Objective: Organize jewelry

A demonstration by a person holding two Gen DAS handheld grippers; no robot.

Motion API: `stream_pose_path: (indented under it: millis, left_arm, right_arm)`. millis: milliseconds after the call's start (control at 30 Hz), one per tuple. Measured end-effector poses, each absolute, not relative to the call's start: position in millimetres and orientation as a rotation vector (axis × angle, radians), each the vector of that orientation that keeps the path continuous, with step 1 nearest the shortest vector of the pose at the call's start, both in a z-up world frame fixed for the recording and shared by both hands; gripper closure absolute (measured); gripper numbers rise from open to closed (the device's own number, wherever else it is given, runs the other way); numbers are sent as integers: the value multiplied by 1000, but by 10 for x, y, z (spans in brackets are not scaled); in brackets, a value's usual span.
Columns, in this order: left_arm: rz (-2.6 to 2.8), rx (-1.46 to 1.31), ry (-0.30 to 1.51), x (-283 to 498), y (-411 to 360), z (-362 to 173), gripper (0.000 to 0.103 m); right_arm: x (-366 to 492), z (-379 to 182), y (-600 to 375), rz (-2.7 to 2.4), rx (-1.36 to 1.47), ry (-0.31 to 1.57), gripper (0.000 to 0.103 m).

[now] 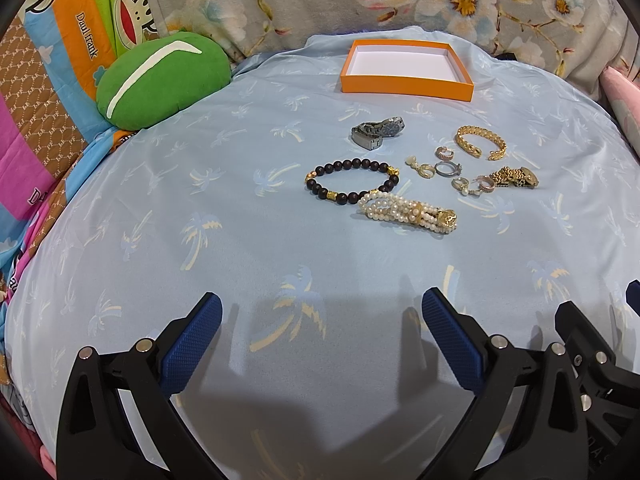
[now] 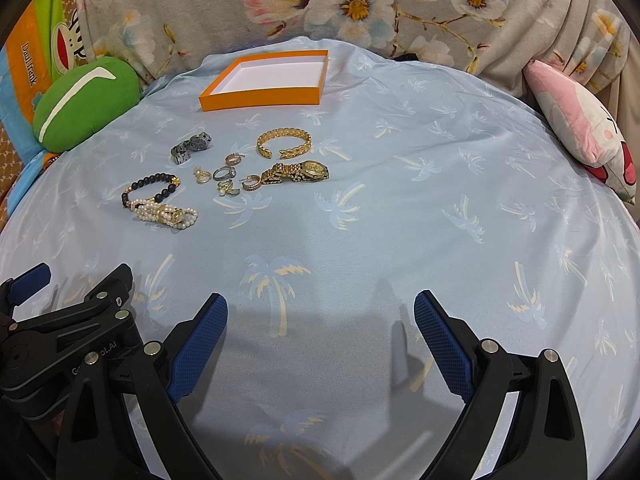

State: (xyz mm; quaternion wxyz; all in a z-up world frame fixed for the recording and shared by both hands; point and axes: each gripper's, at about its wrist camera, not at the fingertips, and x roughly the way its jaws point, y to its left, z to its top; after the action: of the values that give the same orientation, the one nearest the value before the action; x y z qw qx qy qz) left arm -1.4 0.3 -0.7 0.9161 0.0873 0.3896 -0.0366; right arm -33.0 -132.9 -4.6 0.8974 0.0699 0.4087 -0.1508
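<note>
Jewelry lies on a light blue palm-print cloth. There is a dark bead bracelet, a pearl bracelet, a silver watch, a gold cuff, a gold watch and several small rings and earrings. An empty orange box stands behind them. My left gripper and right gripper are open and empty, well short of the jewelry.
A green cushion lies at the back left. A pink cushion lies at the right edge. Floral fabric runs behind the cloth. The right gripper's body shows beside the left one.
</note>
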Motion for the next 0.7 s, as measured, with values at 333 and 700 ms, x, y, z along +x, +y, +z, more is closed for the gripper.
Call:
stream_pose_path:
  millis: [333, 700]
  left_arm:
    - [-75, 179, 803, -13, 4, -8, 5]
    - [-95, 110, 807, 28, 169, -26, 5]
  right_arm:
    - [-317, -47, -1321, -301, 150, 848, 10]
    - [-247, -29, -1314, -191, 102, 838, 10]
